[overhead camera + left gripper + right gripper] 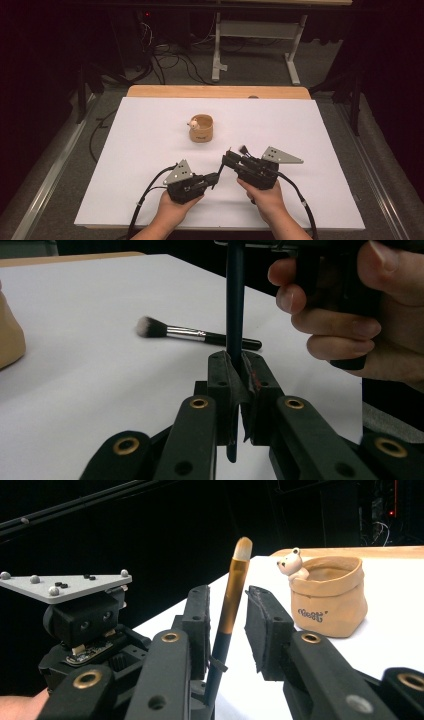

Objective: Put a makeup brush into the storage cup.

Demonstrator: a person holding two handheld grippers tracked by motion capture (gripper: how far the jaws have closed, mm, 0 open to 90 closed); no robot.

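High view looks down; gripper views low, close — sharing perhaps the pot point(327, 597)

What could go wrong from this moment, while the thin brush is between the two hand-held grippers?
1. The left hand-held gripper pinches just the low end of the thin brush, and the right hand-held gripper stands open around it. The brush may tilt or slip down.
2. A second brush lies loose on the white sheet just beyond; a dropped brush or a low jaw might knock it.
3. The pouch-shaped holder with a bear figure looks light and may tip if bumped.
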